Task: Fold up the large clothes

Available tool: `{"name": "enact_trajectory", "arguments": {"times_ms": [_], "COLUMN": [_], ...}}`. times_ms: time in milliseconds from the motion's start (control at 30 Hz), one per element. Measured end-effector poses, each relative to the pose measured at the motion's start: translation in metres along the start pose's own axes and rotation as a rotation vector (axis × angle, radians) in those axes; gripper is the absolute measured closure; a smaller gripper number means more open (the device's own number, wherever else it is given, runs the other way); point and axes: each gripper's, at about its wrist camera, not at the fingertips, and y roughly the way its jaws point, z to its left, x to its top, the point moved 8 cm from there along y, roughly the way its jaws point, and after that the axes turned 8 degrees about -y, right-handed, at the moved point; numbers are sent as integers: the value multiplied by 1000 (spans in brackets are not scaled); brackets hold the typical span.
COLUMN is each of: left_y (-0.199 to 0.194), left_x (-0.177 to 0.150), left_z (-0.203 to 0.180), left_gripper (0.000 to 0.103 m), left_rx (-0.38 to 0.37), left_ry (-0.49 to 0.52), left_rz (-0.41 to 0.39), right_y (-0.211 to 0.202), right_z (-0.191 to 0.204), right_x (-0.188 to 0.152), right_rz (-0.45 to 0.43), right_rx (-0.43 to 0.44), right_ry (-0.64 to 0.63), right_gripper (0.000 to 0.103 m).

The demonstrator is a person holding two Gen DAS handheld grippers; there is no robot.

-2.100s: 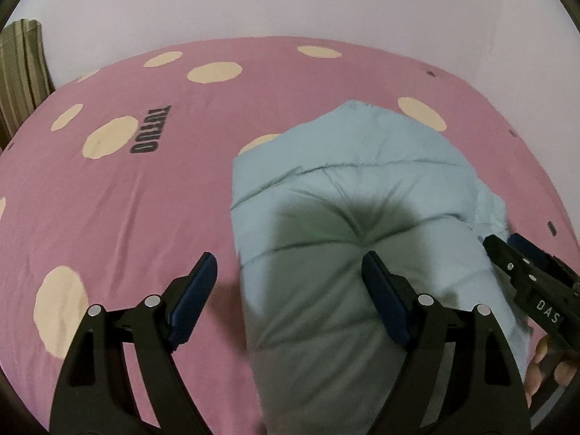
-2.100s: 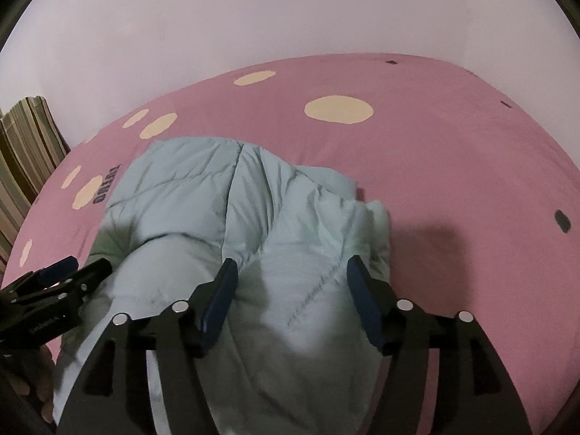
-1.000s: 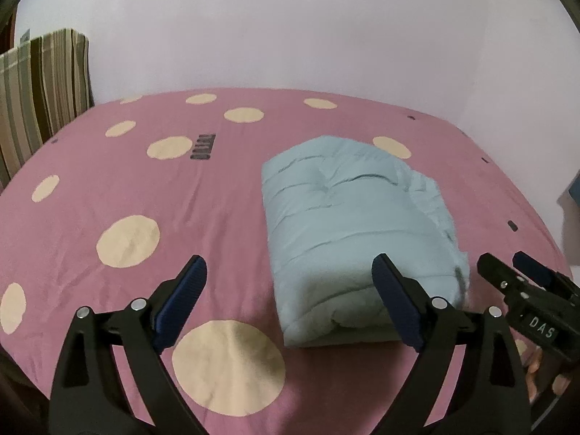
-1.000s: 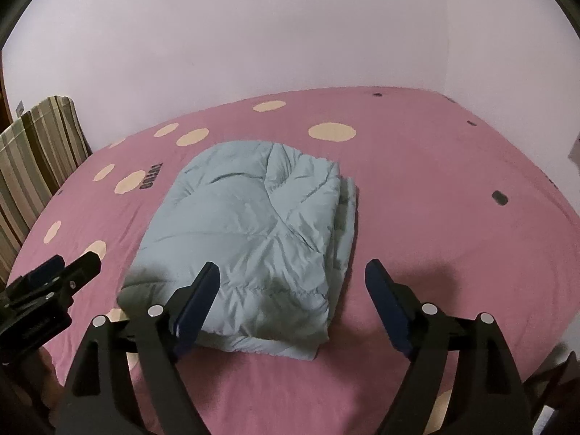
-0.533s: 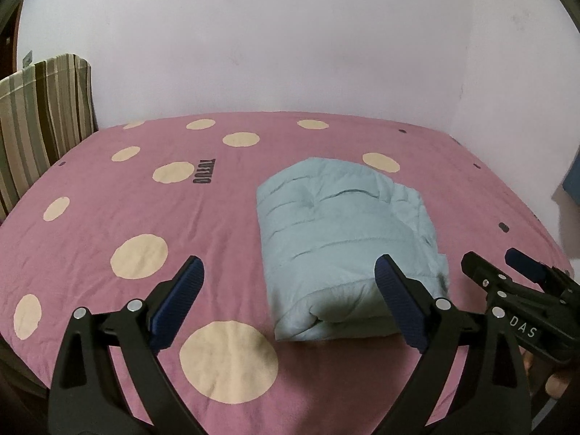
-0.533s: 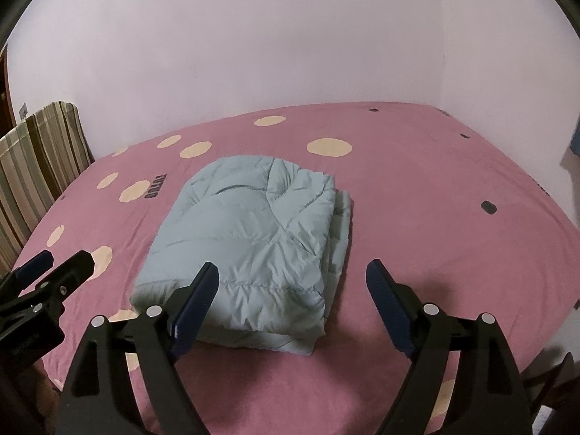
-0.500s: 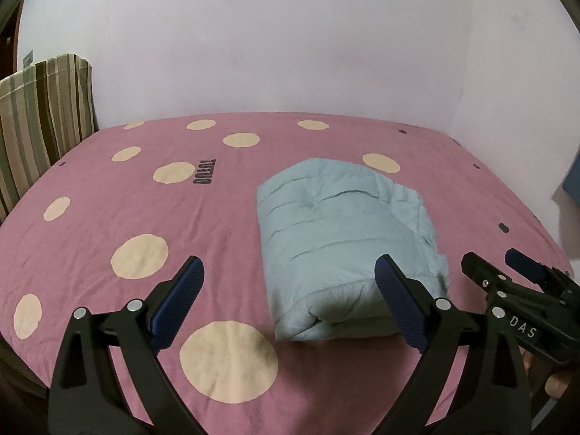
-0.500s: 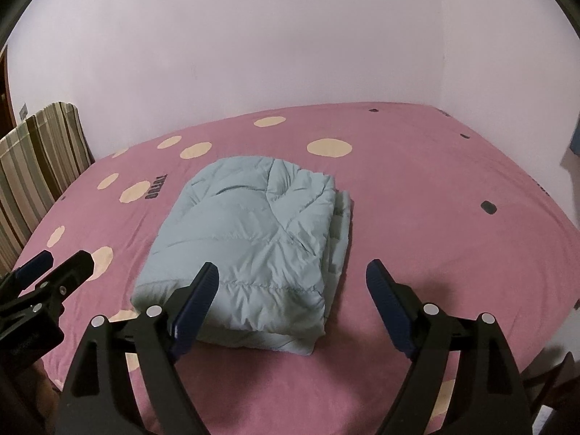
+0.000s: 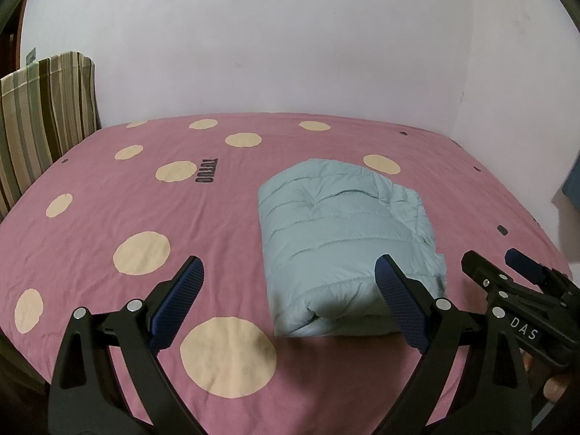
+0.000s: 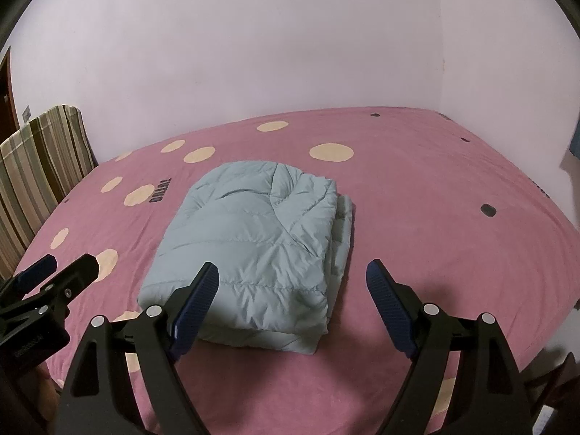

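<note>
Both the left tool and the right tool, spread wide and empty, have drawn back from the pale-blue quilted puffer jacket, which lies folded on the pink spotted bed, so folding looks finished.

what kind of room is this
Most likely a bedroom: a wide bed with a pink dotted sheet fills a corner between plain walls, a folded pale blue puffy jacket lies on it, and a striped cushion stands alongside.
</note>
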Motion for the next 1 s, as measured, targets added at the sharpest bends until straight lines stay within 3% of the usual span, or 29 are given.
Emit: {"name": "enact_trajectory", "arguments": {"times_ms": [1000], "left_y": [-4], "left_x": [0], "left_z": [-3], "left_gripper": [8], "left_rx": [28], "left_ry": [25], "left_rz": [-9], "right_y": [-6], "right_z": [5], "right_x": [1], "right_rz": [-15], "right_rx": [-3], "right_ry": [-2], "right_gripper": [21]}}
